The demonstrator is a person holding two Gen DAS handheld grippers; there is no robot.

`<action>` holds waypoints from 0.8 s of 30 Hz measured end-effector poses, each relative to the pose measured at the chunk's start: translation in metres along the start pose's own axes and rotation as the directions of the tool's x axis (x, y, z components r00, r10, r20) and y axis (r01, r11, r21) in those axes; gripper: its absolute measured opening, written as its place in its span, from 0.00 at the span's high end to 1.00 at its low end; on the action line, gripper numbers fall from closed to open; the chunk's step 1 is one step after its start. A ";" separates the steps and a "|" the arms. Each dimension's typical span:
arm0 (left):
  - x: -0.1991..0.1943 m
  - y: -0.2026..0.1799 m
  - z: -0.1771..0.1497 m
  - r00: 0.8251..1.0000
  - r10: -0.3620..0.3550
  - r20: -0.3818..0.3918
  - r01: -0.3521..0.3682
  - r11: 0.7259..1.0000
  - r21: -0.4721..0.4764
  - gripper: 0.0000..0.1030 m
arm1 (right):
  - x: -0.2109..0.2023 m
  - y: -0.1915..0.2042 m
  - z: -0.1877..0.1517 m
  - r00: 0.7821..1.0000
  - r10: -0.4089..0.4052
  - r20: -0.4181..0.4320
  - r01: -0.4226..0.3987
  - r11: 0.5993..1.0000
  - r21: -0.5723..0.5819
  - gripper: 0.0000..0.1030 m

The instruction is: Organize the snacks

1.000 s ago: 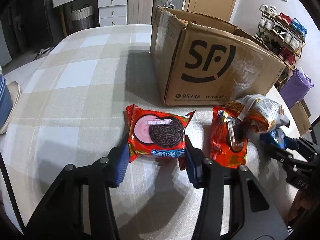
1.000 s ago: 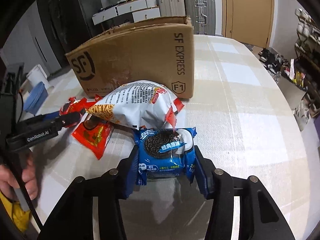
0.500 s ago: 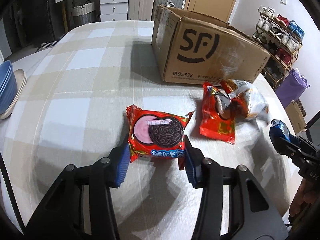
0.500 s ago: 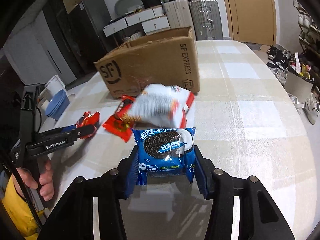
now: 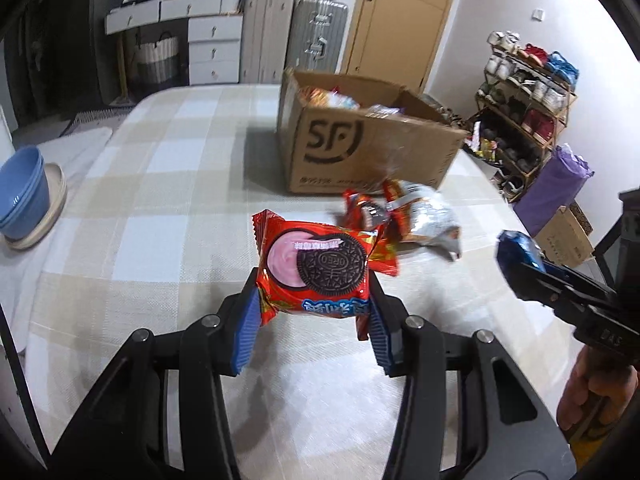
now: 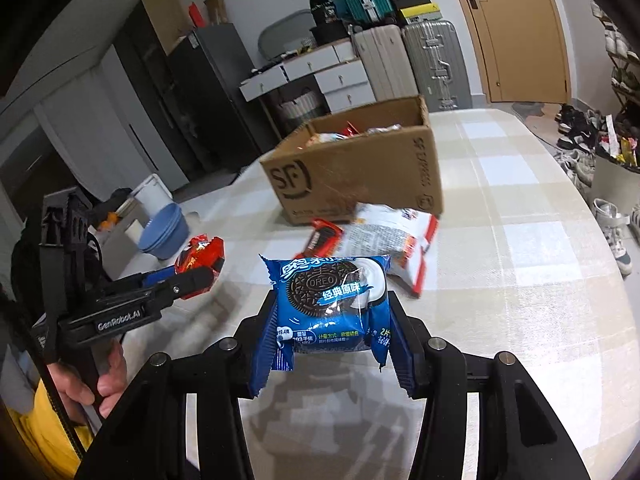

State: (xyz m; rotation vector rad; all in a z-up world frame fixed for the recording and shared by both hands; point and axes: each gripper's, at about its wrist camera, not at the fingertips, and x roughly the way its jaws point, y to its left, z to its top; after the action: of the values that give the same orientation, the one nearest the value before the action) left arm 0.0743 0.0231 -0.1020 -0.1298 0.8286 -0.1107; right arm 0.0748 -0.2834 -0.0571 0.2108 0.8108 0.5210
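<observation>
The left hand-held gripper (image 5: 312, 316) is pinching a red cookie packet (image 5: 316, 270) by its lower edges, holding it above the checked tabletop (image 5: 160, 208). Beyond it an open cardboard box (image 5: 360, 152) is already holding snacks, and a chip bag (image 5: 424, 220) and another red packet (image 5: 362, 212) are lying in front of it. The thin wrapper could slip from so shallow a grip.

In the right wrist view, the right hand-held gripper (image 6: 334, 346) is squeezing a blue cookie packet (image 6: 332, 300), also in the air. The two grippers are sitting near each other; heading for the box together, they could collide or hit its rim.
</observation>
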 end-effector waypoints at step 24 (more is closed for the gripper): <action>-0.069 -0.024 0.004 0.995 -0.099 0.026 0.098 0.995 0.019 0.57 | -0.026 0.019 0.018 0.998 0.012 0.067 -0.011 1.000 -0.025 0.52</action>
State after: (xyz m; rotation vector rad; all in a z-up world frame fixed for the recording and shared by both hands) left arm 0.0296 0.0102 -0.0457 -0.1550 0.7947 -0.2086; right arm 0.0661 -0.2804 -0.0213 0.2095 0.7374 0.5318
